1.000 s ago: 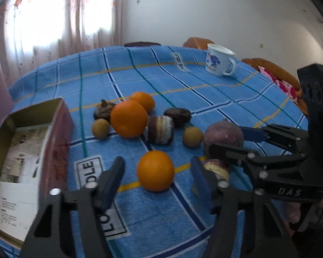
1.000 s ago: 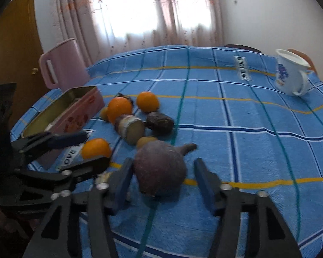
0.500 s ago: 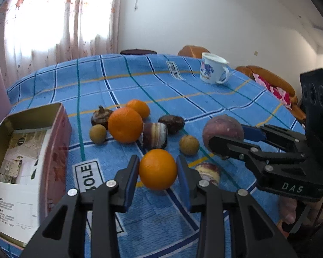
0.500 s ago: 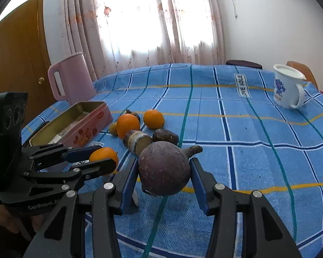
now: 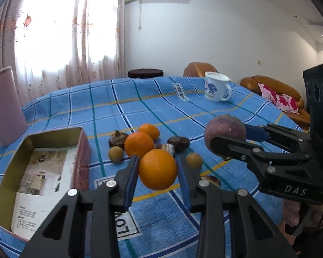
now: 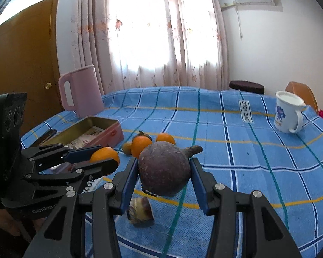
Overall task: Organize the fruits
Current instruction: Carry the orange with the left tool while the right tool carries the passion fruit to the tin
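Note:
My left gripper (image 5: 158, 171) is shut on an orange (image 5: 157, 169) and holds it above the blue checked tablecloth (image 5: 122, 107). My right gripper (image 6: 164, 173) is shut on a big purple-brown round fruit (image 6: 164, 171) with a stub stem, also lifted; it shows in the left wrist view (image 5: 225, 129). The left gripper and its orange (image 6: 104, 155) show in the right wrist view. On the cloth lie two more oranges (image 5: 139, 144), small brown and tan fruits (image 5: 115, 154) and a striped cut piece (image 6: 140, 209). An open pink tin (image 5: 41, 172) stands at the left.
A white mug with a blue flower (image 5: 216, 89) stands at the far right of the table. A pink jug (image 6: 80, 94) stands behind the tin. Printed papers line the tin. Chairs and a stool ring the far edge.
Both grippers have risen, each carrying its fruit off the cloth. One second ago both were open around the fruits; they closed on them half a second ago.

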Motion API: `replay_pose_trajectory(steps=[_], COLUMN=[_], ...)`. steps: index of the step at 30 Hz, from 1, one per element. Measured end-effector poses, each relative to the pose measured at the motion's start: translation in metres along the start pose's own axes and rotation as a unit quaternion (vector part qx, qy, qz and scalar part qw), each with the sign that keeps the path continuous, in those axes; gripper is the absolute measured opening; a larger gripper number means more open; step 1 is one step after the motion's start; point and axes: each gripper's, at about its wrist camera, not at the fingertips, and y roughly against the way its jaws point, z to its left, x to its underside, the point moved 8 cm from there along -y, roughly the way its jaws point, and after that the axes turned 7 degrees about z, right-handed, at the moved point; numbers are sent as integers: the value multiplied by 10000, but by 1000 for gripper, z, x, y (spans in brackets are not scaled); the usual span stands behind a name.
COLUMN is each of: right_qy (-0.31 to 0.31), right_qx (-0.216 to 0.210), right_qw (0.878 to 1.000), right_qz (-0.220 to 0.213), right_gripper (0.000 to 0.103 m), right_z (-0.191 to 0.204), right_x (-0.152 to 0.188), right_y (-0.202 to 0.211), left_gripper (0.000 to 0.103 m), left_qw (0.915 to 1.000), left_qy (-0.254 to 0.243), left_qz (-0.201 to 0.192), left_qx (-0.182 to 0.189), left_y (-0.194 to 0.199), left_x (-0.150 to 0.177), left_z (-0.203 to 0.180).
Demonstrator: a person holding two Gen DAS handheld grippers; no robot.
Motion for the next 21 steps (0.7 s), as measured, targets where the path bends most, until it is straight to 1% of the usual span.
replay_pose_trajectory(steps=[12, 21], right_qy=[187, 310], right_qx=[-94, -140], right_qw=[9992, 9981], right_qz=[-340, -518], right_gripper=[50, 50], right_z=[24, 38], right_x=[-17, -30], right_y=[3, 3], left_gripper=[37, 37], left_qw=[9977, 9953], left_qy=[224, 281], left_qz=[-508, -717], left_qx=[-376, -595], left_y=[31, 45], left_x=[-11, -14], left_z=[28, 40])
